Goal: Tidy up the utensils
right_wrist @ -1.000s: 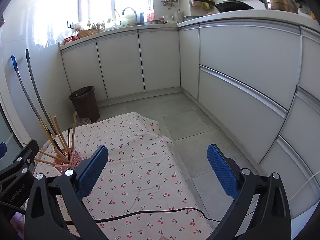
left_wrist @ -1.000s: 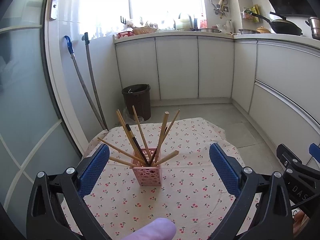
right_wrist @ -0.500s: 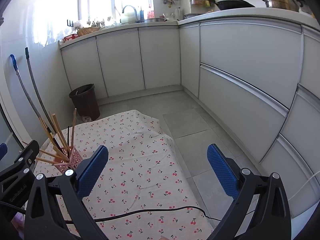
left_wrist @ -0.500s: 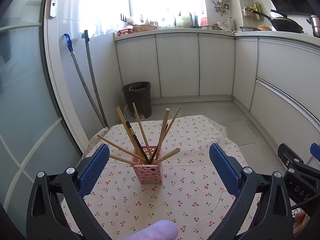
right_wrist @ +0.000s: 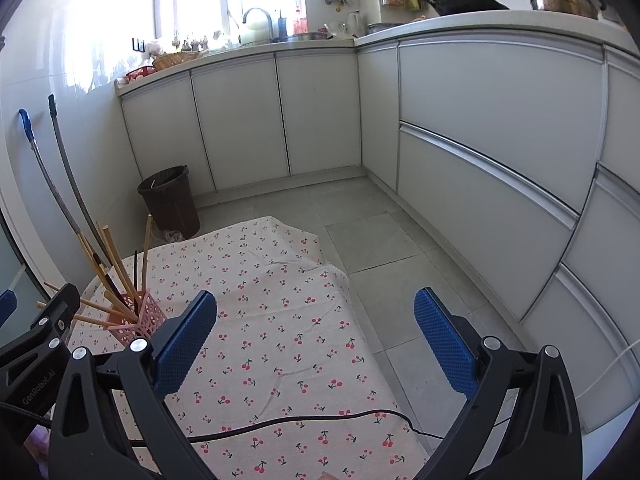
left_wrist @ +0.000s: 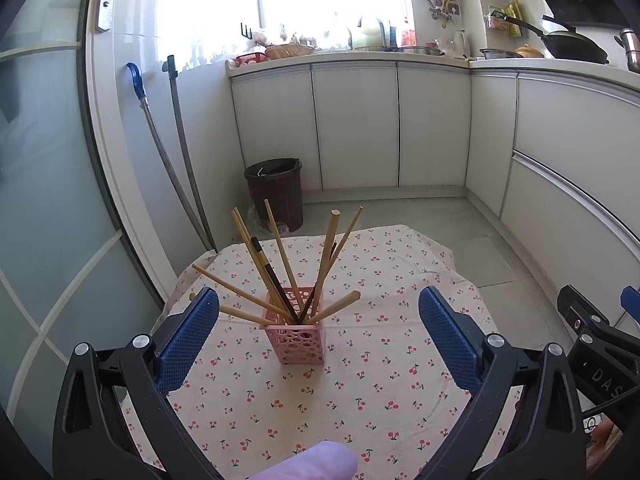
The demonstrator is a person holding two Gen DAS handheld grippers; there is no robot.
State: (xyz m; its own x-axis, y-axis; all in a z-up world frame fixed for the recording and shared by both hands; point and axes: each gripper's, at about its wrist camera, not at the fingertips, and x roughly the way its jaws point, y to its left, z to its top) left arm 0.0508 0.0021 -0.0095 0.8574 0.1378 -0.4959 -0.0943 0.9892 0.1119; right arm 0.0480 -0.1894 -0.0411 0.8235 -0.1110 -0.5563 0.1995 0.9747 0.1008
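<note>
Chopsticks (left_wrist: 280, 280) in pink holder (left_wrist: 298, 338), ahead between spread left tool (left_wrist: 318, 330) fingers.

A cherry-print cloth (left_wrist: 360, 380) covers the worktop; a pink holder (left_wrist: 298, 340) stands on it ahead of the left claw (left_wrist: 318, 334), a black cable (right_wrist: 280, 424) crossing beneath the right claw (right_wrist: 314, 338).

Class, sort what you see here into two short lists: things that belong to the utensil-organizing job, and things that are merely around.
Belongs to the job:
- pink perforated plastic holder
- wooden and dark chopsticks fanned out in it
- left gripper, open
- right gripper, open

Just around:
- cherry-print cloth
- dark brown bin
- black cable
- two mop handles
- black wok
</note>
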